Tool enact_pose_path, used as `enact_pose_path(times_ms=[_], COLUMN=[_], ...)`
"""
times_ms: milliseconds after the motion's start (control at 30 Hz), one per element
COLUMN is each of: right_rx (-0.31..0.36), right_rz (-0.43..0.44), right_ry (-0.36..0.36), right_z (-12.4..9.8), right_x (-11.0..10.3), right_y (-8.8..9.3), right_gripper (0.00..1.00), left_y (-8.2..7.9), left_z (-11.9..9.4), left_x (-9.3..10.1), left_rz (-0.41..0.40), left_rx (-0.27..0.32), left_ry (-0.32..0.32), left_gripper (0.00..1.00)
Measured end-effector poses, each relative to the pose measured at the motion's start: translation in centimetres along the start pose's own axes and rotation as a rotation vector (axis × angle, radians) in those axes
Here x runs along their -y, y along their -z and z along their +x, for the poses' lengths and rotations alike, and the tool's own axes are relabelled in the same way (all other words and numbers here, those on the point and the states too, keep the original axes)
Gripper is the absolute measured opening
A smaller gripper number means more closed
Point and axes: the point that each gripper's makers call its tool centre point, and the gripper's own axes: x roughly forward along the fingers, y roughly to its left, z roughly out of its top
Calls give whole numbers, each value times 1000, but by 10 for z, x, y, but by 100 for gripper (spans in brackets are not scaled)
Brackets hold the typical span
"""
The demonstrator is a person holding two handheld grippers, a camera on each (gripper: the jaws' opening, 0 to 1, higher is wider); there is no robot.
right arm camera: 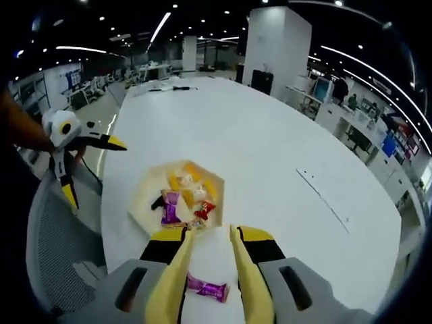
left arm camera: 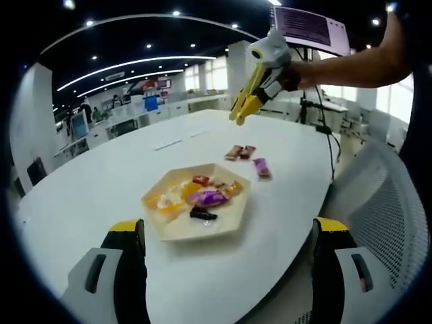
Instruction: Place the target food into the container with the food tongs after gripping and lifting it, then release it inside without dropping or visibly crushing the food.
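A hexagonal wooden tray (left arm camera: 177, 228) (right arm camera: 143, 202) on the white table holds several wrapped candies, among them a purple one (left arm camera: 208, 197) (right arm camera: 170, 206). Loose candies lie past it: two brownish ones (left arm camera: 239, 152) and a purple one (left arm camera: 261, 167) (right arm camera: 206, 289). My right gripper (right arm camera: 210, 239) (left arm camera: 260, 81) is shut on yellow food tongs (right arm camera: 177, 270) (left arm camera: 244, 102), held in the air above the loose candies. The tong arms stand apart with nothing between the tips. My left gripper (left arm camera: 229, 226) (right arm camera: 91, 169) is open, its jaws wide on either side of the tray's near edge.
The round white table (left arm camera: 101, 175) (right arm camera: 270, 155) has a curved edge, with a grey mesh chair (left arm camera: 388, 202) (right arm camera: 61, 250) beside it. A person's arm (left arm camera: 351, 67) holds the right gripper. Office desks and monitors stand behind.
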Motion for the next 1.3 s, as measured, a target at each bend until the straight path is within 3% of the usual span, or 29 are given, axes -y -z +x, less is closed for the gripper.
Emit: enact_pose_path(times_ms=[200, 600, 833, 1100, 1300], right_rx=[-12, -16, -43, -60, -78], right_rz=[10, 4, -43, -35, -58], right_ry=[4, 1, -56, -73, -184], right_z=[-10, -14, -4, 10, 17], right_x=[11, 15, 11, 13, -1], right_y=[21, 33, 48, 67, 78], right_gripper=[28, 28, 27, 27, 27], left_y=[1, 4, 6, 7, 7], left_z=[1, 2, 2, 2, 2], left_x=[0, 0, -1, -1, -1], left_rz=[-1, 2, 2, 2, 4], left_rx=[-6, -22, -29, -37, -37], left_ry=[0, -3, -10, -11, -10], left_gripper=[99, 99, 99, 99, 99])
